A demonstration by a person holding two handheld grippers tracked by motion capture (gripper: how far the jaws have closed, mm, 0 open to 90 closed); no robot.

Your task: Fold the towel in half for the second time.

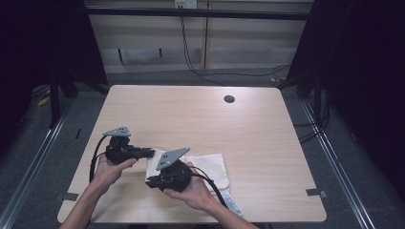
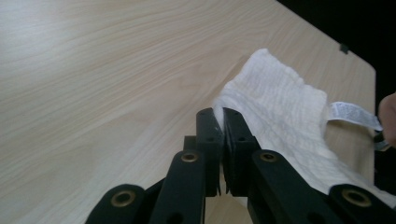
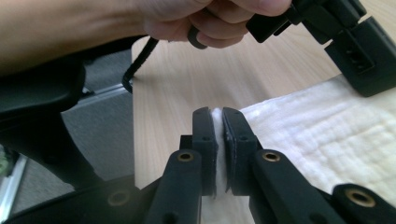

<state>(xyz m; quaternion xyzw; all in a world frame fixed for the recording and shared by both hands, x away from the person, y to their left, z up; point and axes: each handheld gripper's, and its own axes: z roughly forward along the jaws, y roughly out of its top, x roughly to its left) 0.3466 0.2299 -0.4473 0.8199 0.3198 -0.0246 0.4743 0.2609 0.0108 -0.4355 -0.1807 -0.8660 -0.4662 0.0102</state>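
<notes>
Pale wood counter (image 1: 191, 114) under dim light, dark curtains to either side: nearest the camera, a person's forearms come in from the counter's near edge, each hand carrying a two-jaw gripper over a white cloth (image 1: 210, 166) that lies near that edge, a little toward the person's side of the middle. Right gripper (image 1: 152, 182), at the cloth's near-left corner, has its fingers (image 3: 205, 140) closed on a pinch of the white fabric, which shows as a thin seam between the pads in the right gripper view. Just beyond it, left gripper (image 1: 149, 153) has its fingers (image 2: 208, 140) clamped on the cloth's far-left corner, the fabric spreading away to the right of the jaws. Both grips sit on the cloth's left short edge, one behind the other, so the cloth's long axis runs off to the right of both grippers, across the counter. A care label (image 1: 232, 202) pokes out at the cloth's near-right end, beside the right forearm. Farther back, a dark round hole (image 1: 229, 99) marks the counter, well apart from the cloth. Any fold or lift looks set to carry that left edge rightward.
</notes>
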